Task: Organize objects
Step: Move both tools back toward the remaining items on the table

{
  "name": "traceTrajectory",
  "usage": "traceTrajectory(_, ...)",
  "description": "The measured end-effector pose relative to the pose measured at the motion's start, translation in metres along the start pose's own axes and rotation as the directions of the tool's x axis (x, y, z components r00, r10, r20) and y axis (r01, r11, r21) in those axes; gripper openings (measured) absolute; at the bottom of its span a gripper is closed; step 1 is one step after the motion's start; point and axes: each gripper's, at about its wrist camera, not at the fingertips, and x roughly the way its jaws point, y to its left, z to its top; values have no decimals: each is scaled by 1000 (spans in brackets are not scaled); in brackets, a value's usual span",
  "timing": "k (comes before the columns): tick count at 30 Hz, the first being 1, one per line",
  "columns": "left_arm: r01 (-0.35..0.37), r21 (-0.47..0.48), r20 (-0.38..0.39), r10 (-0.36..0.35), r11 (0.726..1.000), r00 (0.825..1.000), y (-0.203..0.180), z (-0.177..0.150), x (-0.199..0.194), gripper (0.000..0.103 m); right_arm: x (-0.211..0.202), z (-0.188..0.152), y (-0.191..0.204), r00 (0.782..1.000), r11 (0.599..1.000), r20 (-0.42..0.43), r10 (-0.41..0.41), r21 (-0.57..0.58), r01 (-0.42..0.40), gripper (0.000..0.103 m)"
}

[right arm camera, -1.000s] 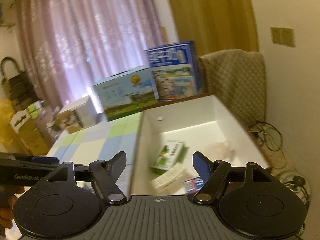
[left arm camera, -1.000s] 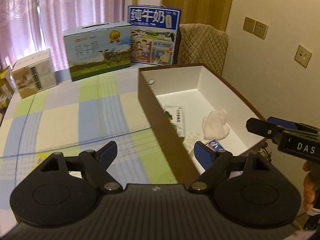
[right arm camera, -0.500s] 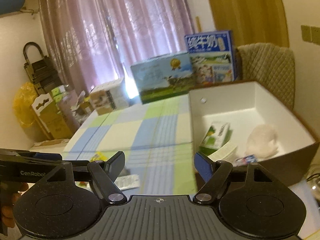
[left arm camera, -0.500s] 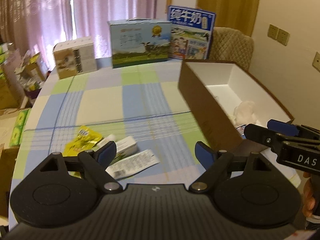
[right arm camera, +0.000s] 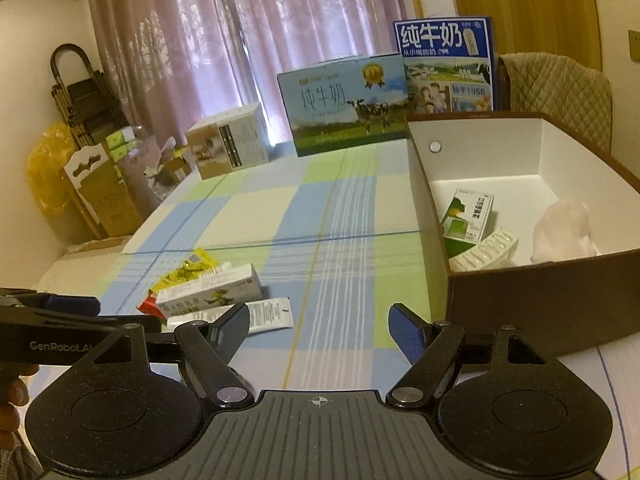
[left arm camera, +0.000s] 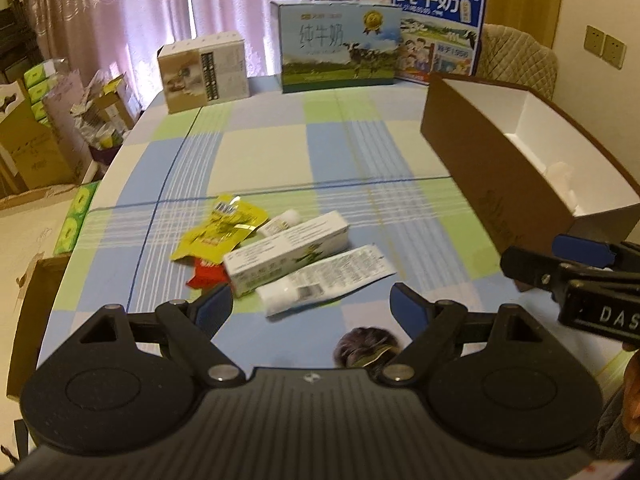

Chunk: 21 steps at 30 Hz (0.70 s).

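Observation:
A small pile lies on the checked tablecloth: a long white carton (left arm camera: 286,253) (right arm camera: 210,294), a flat white tube (left arm camera: 326,279) (right arm camera: 256,314), a yellow sachet (left arm camera: 218,232) (right arm camera: 186,270), a red packet (left arm camera: 206,274) and a little white tube (left arm camera: 280,222). My left gripper (left arm camera: 311,308) hovers open just short of the pile, nothing between its fingers. My right gripper (right arm camera: 318,326) is open and empty too, between the pile and the brown box (right arm camera: 536,304) (left arm camera: 480,168). That box holds a green-white carton (right arm camera: 468,214), a white pack (right arm camera: 486,250) and a pale cloth (right arm camera: 562,228).
Two milk cartons (left arm camera: 338,42) (left arm camera: 438,28) and a beige box (left arm camera: 202,70) stand along the table's far edge. A padded chair (right arm camera: 560,84) is behind the brown box. Cardboard boxes (left arm camera: 36,148) crowd the floor at left. A wall runs along the right.
Both grippers swung left and sank, away from the brown box toward the pile of packets, which has come into view. Their jaws stayed open.

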Motion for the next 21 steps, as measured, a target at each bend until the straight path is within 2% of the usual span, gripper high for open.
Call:
traceTrajectory(9, -50, -12, -32, 50, 999, 998, 16, -15, 6, 86, 14, -14, 13, 996, 998, -76, 43, -44, -46, 74)
traceTrajectory(13, -57, -32, -75, 54, 998, 996, 25, -21, 15, 86, 26, -21, 21, 992, 996, -119, 42, -73, -51, 74)
traceTrajectory(17, -10, -62, -105, 4, 998, 994, 28, -25, 20, 86, 34, -26, 17, 989, 996, -146, 8, -90, -22, 74)
traceTrajectory(21, 61, -52, -97, -66, 997, 993, 19, -27, 23, 86, 42, -28, 5, 983, 998, -183, -30, -61, 19, 74)
